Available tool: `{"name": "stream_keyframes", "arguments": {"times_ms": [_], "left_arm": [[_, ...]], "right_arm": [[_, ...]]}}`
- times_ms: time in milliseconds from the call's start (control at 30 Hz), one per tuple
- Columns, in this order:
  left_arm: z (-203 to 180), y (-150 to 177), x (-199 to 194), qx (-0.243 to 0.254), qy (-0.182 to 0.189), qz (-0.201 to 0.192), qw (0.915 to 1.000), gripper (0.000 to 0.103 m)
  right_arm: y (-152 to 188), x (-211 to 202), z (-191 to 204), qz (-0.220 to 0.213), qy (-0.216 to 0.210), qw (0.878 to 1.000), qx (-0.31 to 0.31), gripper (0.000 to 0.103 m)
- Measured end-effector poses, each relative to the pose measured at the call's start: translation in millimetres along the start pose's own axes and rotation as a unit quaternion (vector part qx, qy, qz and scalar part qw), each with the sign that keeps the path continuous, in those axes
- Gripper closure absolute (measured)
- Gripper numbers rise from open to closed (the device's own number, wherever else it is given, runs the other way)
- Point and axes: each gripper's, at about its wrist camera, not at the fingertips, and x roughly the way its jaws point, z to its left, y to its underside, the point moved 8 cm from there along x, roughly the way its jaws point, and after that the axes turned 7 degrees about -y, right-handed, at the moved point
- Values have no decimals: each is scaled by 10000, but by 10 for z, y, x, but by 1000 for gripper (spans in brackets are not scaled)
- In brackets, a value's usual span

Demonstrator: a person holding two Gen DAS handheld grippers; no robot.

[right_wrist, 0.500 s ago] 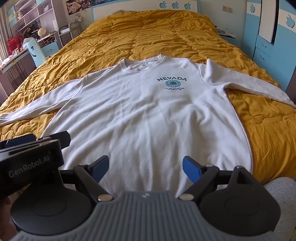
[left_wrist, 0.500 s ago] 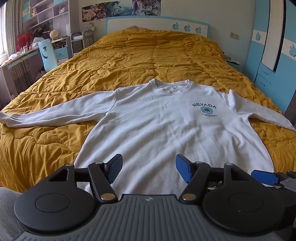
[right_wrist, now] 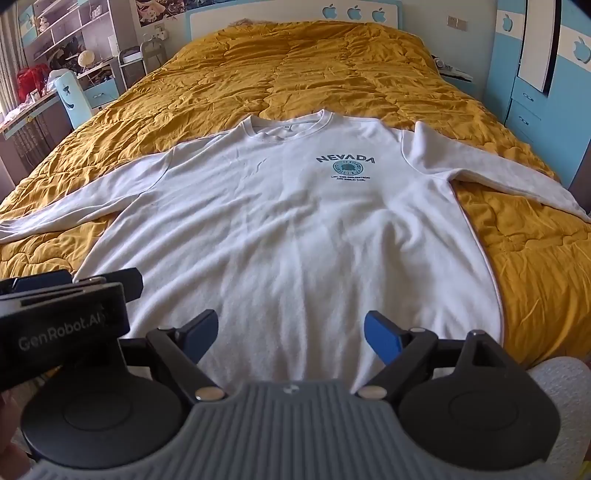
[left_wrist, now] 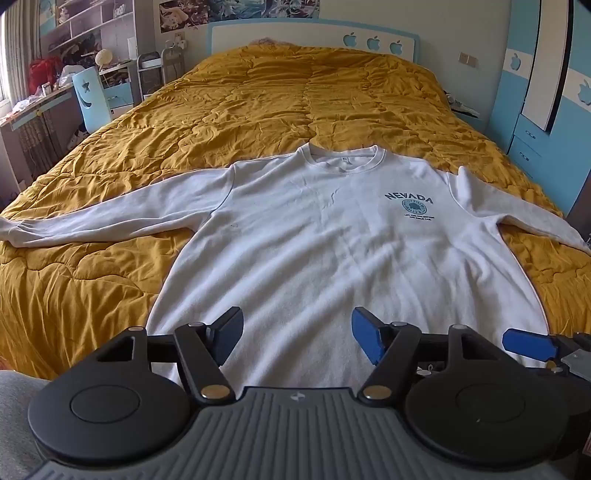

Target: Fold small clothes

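Note:
A white long-sleeved sweatshirt [left_wrist: 332, 236] [right_wrist: 295, 221] with a "NEVADA" print lies flat and face up on the bed, collar toward the headboard and both sleeves spread out to the sides. My left gripper [left_wrist: 297, 339] hovers open over the hem near the bottom left, with nothing between its blue pads. Beside it, my right gripper [right_wrist: 290, 336] stands open over the bottom right of the hem, also holding nothing. A blue fingertip of the right gripper [left_wrist: 528, 345] shows at the right edge of the left wrist view. The left gripper's body [right_wrist: 62, 325] fills the left edge of the right wrist view.
A mustard quilted bedspread [left_wrist: 277, 99] [right_wrist: 295, 66] covers the wide bed. A blue and white headboard [left_wrist: 314, 33] stands at the far end. A desk, shelves and a light blue chair [left_wrist: 90, 98] are at the left; blue cabinets [left_wrist: 535, 122] line the right.
Both grippers have shifted only slightly; the sweatshirt lies as before and both jaws stay wide.

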Motion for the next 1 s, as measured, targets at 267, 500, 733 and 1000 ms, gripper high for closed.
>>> {"name": "stream_keyframes", "arguments": {"times_ms": [267,500,733,1000], "left_arm": [[39,14,8,-8,21,72,10000,24],[71,58,42,-40,23,240,9997,23],[67,55,21,35,-150,168,9997,23],[75,60,10,67,-225,140,9996,23]], "right_arm": [[32,3,-27,-4,-33,10000,-12,21],[50,33,-12,-9,7,10000,-91,21],[72,52,0,2,-4,10000,-90,21],[83,66,14,18,2,9999,-117,21]]}}
